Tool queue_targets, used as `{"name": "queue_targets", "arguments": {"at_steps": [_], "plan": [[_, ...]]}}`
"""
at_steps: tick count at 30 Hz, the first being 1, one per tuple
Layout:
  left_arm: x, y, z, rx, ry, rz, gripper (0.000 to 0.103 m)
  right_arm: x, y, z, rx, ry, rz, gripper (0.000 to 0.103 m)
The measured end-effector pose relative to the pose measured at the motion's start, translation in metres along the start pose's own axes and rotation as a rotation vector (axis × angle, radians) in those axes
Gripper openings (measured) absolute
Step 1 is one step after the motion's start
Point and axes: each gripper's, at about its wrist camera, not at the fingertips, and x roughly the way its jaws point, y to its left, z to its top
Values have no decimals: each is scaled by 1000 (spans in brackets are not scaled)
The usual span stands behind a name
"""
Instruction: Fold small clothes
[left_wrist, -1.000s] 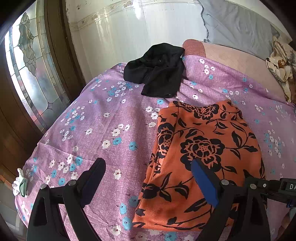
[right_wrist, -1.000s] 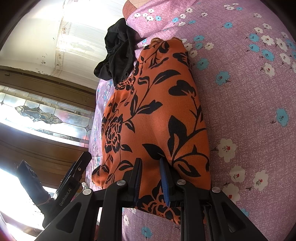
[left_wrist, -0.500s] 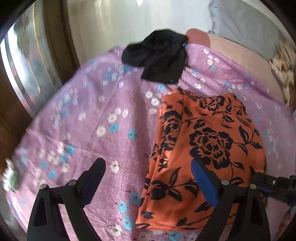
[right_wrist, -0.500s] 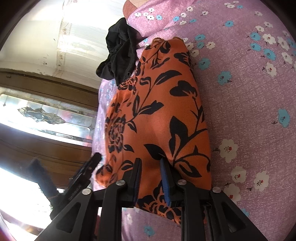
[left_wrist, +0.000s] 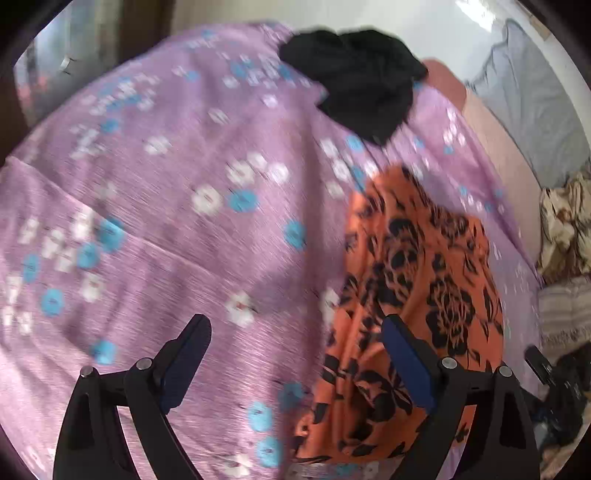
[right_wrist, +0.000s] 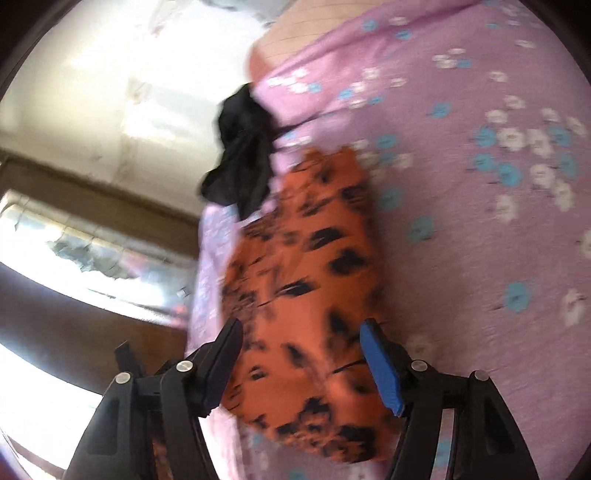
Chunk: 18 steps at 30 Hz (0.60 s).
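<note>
- Right wrist view: my right gripper (right_wrist: 301, 341) is opening its jaws, pads clear of the folded orange floral garment (right_wrist: 306, 295) lying on the purple floral bedsheet (right_wrist: 480, 240).
- Left gripper (left_wrist: 295, 341) stands wide apart, empty, its right finger over that garment's edge.
- Risk, as I judge it: a finger snagging the cloth could undo the fold; the black garment (left_wrist: 354, 92) waits beyond.

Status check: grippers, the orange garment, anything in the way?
Left gripper open, empty, over the bedsheet. Right gripper opening, pads off the orange floral garment, which lies folded. Black garment beyond it, apart.
</note>
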Motion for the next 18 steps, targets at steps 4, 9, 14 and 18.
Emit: {"name": "queue_targets", "arguments": {"at_steps": [4, 9, 14, 18], "plan": [[11, -6, 0, -10, 38, -50, 93, 11, -23, 7, 79, 26, -1, 71], [20, -7, 2, -36, 54, -100, 94, 32, -40, 11, 136, 66, 42, 71], [18, -6, 2, -43, 59, -120, 94, 48, -42, 12, 160, 58, 89, 72], [7, -5, -2, -41, 41, -186, 94, 63, -33, 15, 141, 73, 101, 72]]}}
